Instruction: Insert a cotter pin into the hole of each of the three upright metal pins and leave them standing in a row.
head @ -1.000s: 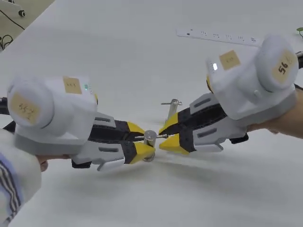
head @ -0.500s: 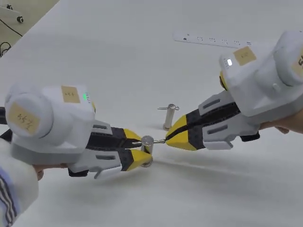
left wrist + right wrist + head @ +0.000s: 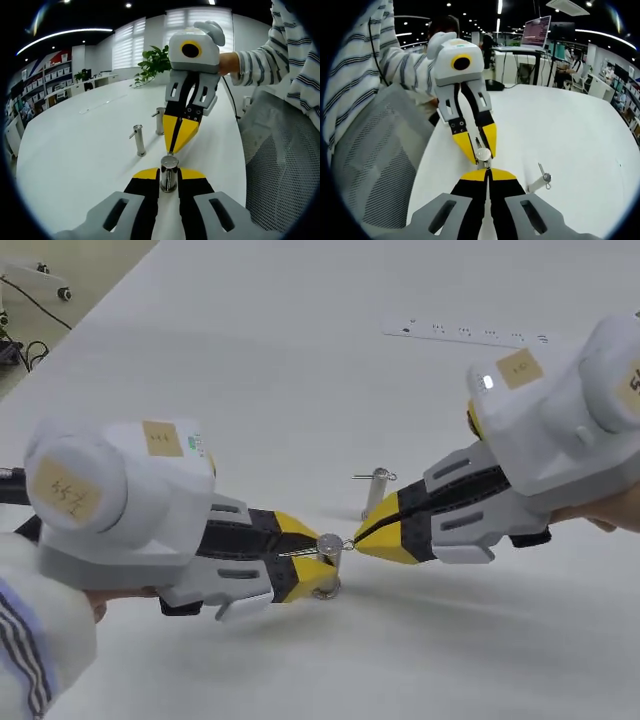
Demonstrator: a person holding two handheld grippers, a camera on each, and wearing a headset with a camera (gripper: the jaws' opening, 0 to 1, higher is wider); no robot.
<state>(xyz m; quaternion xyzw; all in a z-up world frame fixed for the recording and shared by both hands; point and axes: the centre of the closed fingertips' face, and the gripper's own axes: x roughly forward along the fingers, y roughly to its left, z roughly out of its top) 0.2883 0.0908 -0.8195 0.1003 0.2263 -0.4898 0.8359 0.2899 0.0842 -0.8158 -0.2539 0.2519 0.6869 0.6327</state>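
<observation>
The cotter (image 3: 347,543) has slid deeper through the pin (image 3: 329,543). The left gripper (image 3: 320,560) clamps the pin and the right gripper (image 3: 362,536) pinches the cotter (probably nearly seated).

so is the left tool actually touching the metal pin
Touching. The left gripper view shows the left tool shut on the metal pin, with its yellow jaws pressed against both sides.

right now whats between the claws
A metal pin clamped in the left claw; the right claw holds a cotter pin at its top, per the head view.
</observation>
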